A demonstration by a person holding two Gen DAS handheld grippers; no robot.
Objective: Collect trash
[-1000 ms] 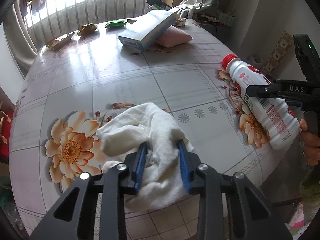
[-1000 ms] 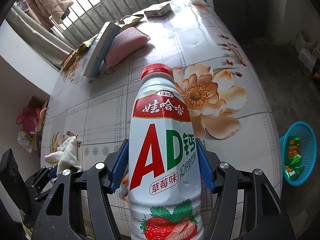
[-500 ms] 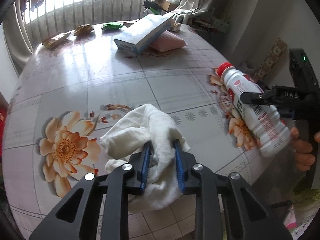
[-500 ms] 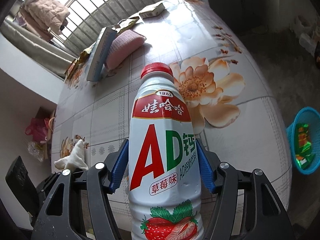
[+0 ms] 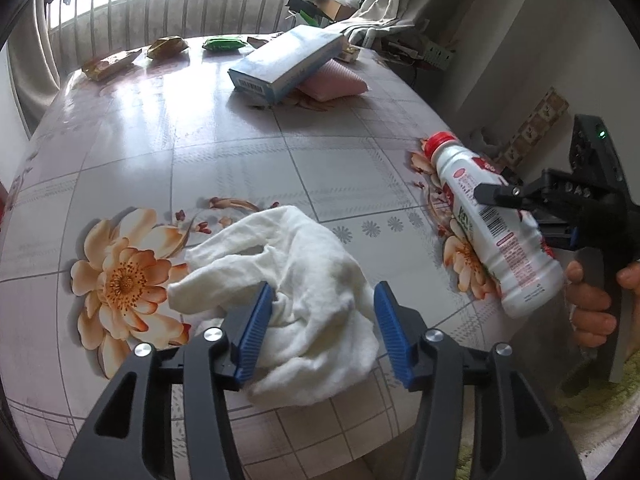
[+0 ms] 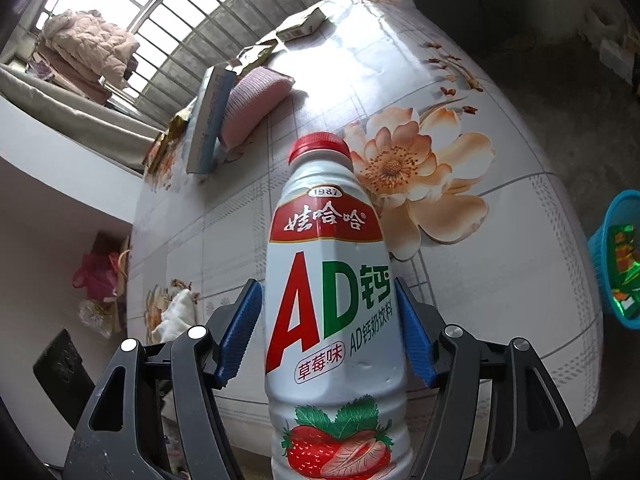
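Left gripper just opened, straddling cloth; right gripper clenching bottle (smooth, could slip) over table.

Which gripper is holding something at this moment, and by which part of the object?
The right gripper holds the strawberry milk-drink bottle by its mid-body label. The left gripper has just been opening around the white cloth, its pads off it.
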